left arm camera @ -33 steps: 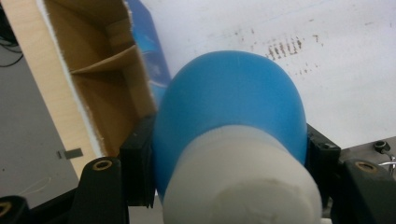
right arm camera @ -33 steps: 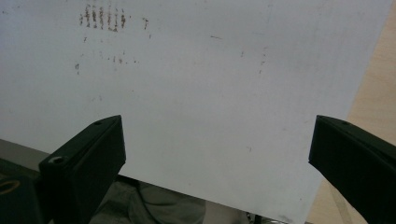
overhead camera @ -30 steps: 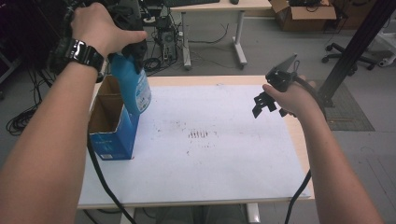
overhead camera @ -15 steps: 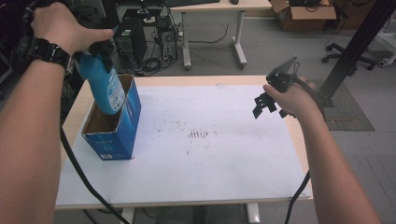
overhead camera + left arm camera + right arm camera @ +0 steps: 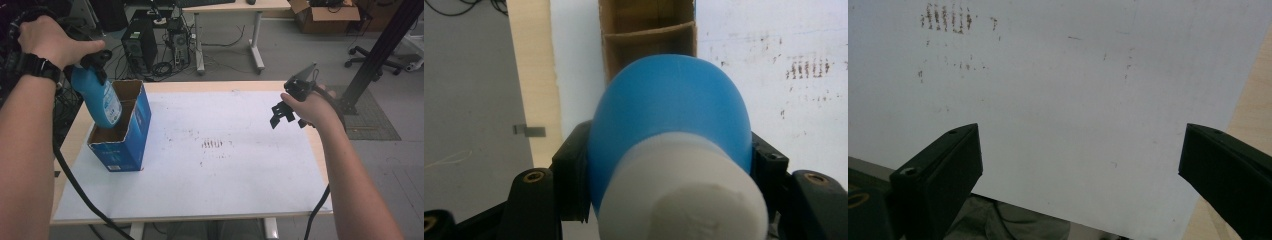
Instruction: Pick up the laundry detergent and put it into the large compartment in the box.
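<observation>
Since a second ago I have carried the blue bottle (image 5: pixel 97 97) from the upper left down toward the blue carton (image 5: pixel 124 131), and the view itself has shifted so the carton now sits a little further right on the tabletop (image 5: pixel 225 165). My right arm has barely changed its place.

My left gripper (image 5: pixel 92 62) pinches the bottle near its top, one black jaw pressed against each side of the blue body just below the white cap (image 5: pixel 684 195). In the left gripper view I look down past the cap and the rounded blue shoulder (image 5: pixel 669 100) into the carton's open top (image 5: pixel 649 25), where a brown cardboard divider (image 5: pixel 649 36) crosses between two compartments. In the high view the bottle hangs tilted, its lower end dipping into the carton's mouth at the near compartment; I cannot tell whether it touches the cardboard. A label (image 5: pixel 112 105) shows on the bottle's side.

The carton stands upright near the left edge of the white tabletop, with bare wood (image 5: pixel 536 75) running along that edge.

My right gripper (image 5: pixel 285 112) hovers over the right side of the tabletop, well apart from the carton, its jaws spread wide with nothing between them. Its view looks down on the white surface and a patch of small brown marks (image 5: pixel 945 17).
</observation>
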Tool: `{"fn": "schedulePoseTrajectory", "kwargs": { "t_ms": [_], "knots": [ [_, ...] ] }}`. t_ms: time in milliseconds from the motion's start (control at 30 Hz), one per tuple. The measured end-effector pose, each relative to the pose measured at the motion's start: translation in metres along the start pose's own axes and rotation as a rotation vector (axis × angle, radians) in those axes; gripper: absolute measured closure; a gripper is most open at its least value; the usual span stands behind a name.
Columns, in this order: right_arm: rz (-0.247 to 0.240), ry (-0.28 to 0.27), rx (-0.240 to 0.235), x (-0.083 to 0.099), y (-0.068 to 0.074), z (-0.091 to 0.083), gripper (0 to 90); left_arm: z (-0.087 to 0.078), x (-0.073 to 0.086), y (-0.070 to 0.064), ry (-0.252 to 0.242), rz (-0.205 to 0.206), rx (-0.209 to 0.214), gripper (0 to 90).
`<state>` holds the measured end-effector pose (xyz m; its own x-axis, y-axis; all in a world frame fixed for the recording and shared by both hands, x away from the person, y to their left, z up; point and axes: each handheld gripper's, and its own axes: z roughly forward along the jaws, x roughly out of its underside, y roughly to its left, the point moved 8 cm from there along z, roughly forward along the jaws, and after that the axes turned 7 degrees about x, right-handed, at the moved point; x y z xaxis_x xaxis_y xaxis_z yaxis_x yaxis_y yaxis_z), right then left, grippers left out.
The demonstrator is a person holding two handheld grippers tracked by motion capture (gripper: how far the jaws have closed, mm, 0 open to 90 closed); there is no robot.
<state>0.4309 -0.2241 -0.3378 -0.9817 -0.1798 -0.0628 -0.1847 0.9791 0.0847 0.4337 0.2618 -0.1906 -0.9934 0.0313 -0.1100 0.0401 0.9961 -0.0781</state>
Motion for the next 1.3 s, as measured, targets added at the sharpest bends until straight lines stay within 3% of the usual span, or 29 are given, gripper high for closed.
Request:
{"fn": "schedulePoseTrajectory", "kwargs": {
  "t_ms": [533,1300],
  "knots": [
    [-0.002,0.008,-0.002,0.002,0.000,0.010,3.8,0.061,0.003,0.006,0.047,-0.005,0.020,37.2],
    [0.000,0.016,-0.005,0.004,-0.003,0.017,3.8,0.131,0.011,0.017,0.115,-0.015,0.029,37.3]
  ]
}}
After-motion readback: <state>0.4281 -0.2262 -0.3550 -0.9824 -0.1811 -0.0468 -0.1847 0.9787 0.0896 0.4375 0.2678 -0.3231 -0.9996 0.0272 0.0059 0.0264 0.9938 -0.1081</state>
